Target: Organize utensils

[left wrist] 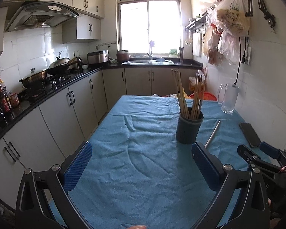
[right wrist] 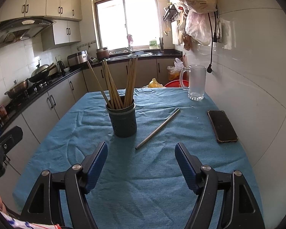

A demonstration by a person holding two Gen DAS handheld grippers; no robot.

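A dark round utensil holder (right wrist: pixel 123 121) stands upright on the blue tablecloth and holds several wooden chopsticks (right wrist: pixel 115 87). It also shows in the left wrist view (left wrist: pixel 189 127). One metal chopstick (right wrist: pixel 158 128) lies flat on the cloth just right of the holder; part of it shows in the left wrist view (left wrist: pixel 212 133). My right gripper (right wrist: pixel 141 155) is open and empty, hovering just in front of the chopstick's near tip. My left gripper (left wrist: pixel 142 161) is open and empty, in front of and left of the holder.
A glass mug (right wrist: pixel 196 83) stands at the far right of the table (right wrist: pixel 181 190) by the wall. A black phone (right wrist: pixel 222 126) lies at the right edge. Kitchen counters with pots (left wrist: pixel 35 77) run along the left. Bags hang on the right wall.
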